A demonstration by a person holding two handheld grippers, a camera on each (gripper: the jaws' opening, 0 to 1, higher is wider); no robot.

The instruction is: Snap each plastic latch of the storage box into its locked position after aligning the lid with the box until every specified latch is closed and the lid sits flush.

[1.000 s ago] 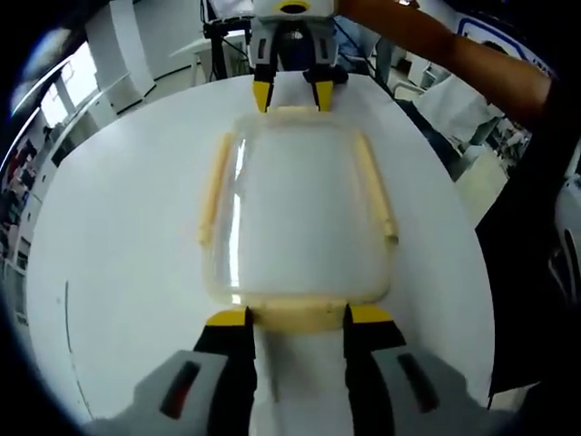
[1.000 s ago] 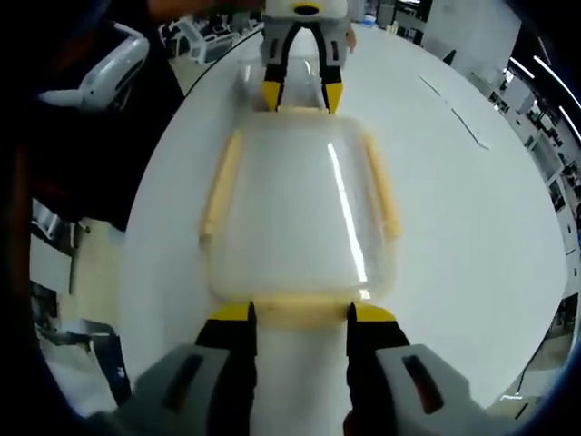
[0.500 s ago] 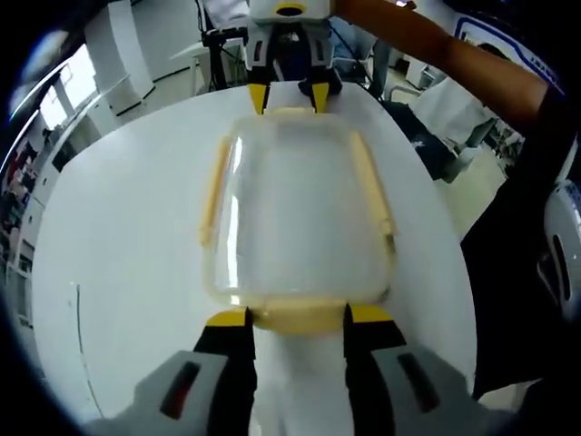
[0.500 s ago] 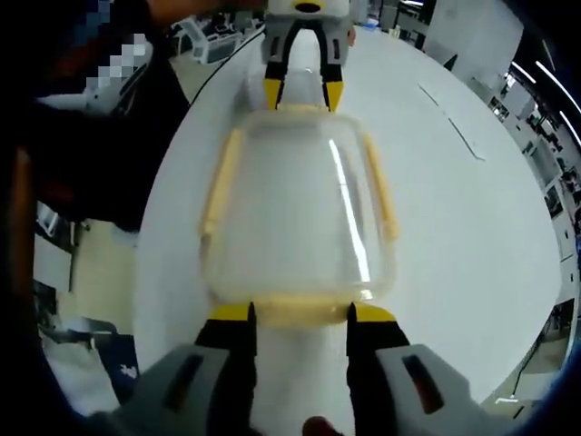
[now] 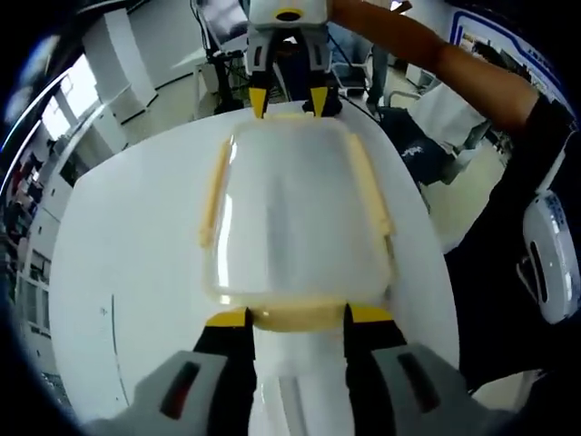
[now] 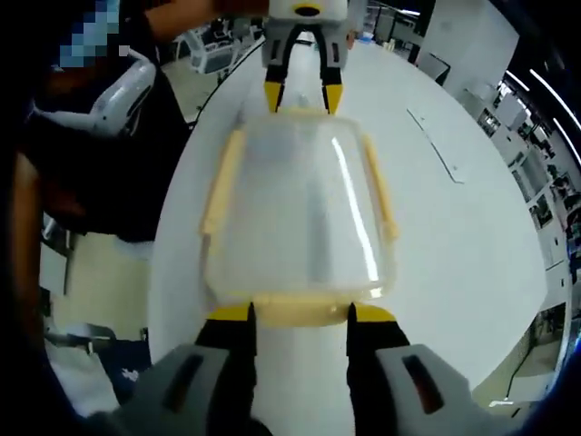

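A clear storage box (image 5: 295,209) with its lid on and pale yellow latches is held lengthwise between both grippers, above the white table (image 5: 127,254). My left gripper (image 5: 298,316) is shut on the near end latch (image 5: 300,318), one yellow tip on each side. My right gripper (image 5: 284,98) grips the far end latch. In the right gripper view the same box (image 6: 295,209) runs from my right gripper (image 6: 300,313) to the left gripper (image 6: 298,94). The long side latches (image 5: 215,191) (image 5: 368,186) lie along the lid edges.
A person's bare arm (image 5: 436,45) reaches to the right gripper, with a dark torso (image 5: 508,245) beside the table. A white device (image 6: 109,86) hangs at the person's side. Thin marks (image 6: 436,145) lie on the table (image 6: 454,236). Workshop furniture stands beyond.
In both views the table has dropped away and looks smaller beneath the box. The box keeps its place between both grippers, so it has risen with them.
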